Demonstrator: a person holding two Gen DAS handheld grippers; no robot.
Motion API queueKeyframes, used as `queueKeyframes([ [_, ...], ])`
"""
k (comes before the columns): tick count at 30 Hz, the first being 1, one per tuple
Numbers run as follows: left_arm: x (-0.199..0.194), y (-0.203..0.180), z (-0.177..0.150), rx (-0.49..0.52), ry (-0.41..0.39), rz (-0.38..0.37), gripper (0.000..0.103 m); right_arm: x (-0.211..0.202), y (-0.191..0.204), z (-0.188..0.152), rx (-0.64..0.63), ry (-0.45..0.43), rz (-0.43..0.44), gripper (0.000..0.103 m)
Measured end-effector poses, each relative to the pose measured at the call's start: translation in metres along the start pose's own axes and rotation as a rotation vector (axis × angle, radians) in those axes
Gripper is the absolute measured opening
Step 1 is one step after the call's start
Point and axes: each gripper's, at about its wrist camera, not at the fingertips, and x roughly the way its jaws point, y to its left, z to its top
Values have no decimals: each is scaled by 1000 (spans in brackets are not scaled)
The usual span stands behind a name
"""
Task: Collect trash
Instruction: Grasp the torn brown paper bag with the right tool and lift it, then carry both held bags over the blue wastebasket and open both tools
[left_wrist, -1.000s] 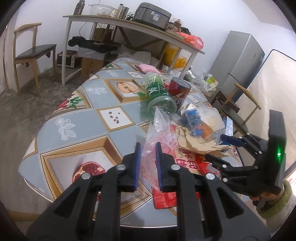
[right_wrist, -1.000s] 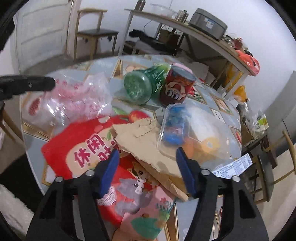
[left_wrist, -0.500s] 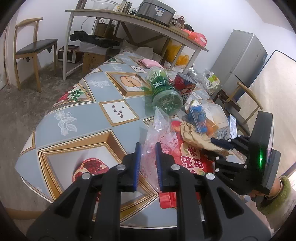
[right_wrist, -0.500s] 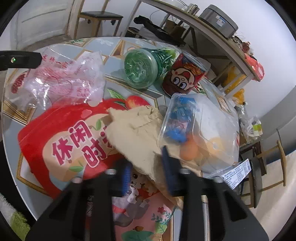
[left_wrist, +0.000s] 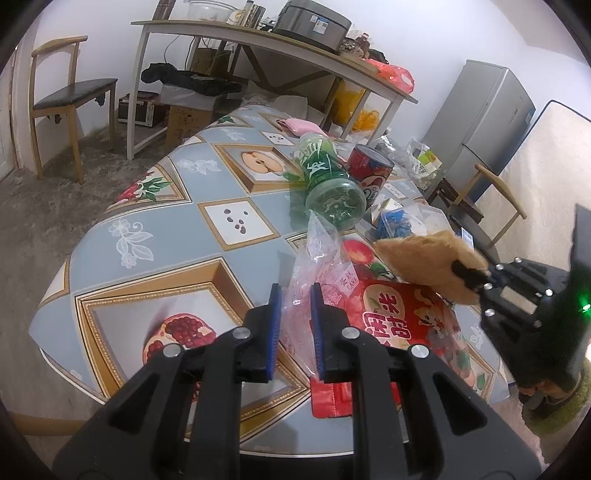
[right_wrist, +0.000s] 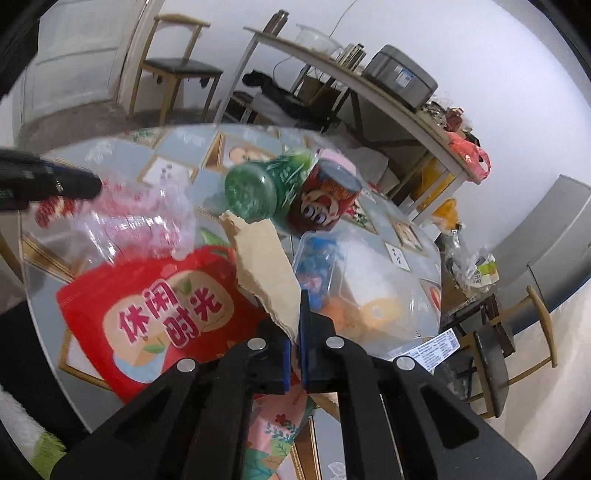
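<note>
My left gripper (left_wrist: 295, 295) is shut on a clear plastic bag with pink print (left_wrist: 317, 269), held upright over the table; the bag also shows in the right wrist view (right_wrist: 140, 221). My right gripper (right_wrist: 293, 332) is shut on a torn piece of brown cardboard (right_wrist: 266, 266) and holds it lifted above the table; it also shows in the left wrist view (left_wrist: 428, 262). Under it lies a red snack bag (right_wrist: 147, 314). A green bottle (left_wrist: 328, 184) on its side, a red can (left_wrist: 369, 173) and a clear plastic box (right_wrist: 369, 288) lie behind.
The patterned table (left_wrist: 166, 240) has bare surface to the left of the trash. A pink floral packet (right_wrist: 280, 424) lies near the table's near edge. Chairs (left_wrist: 59, 96), a long desk (left_wrist: 258, 40) and a grey fridge (left_wrist: 487, 122) stand around.
My right gripper closed on the brown cardboard and lifted it off the pile. My left gripper kept hold of the plastic bag and stayed roughly in place.
</note>
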Motion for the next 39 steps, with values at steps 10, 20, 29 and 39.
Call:
queueKeyframes([
  [10,-12,-8,5,-10,-62,-4,14,-41,-35,17,166,-102,21,3],
  [20,-49,-44,27,31,-183,-42,14,-85,-78,21,338,-194,5,4],
  [29,-59,-120,38,156,-224,-153,14,-137,-121,-15,474,-241,-93,3],
  [39,-25,-234,35,352,-72,-349,14,-166,-183,-120,743,-113,-248,3],
])
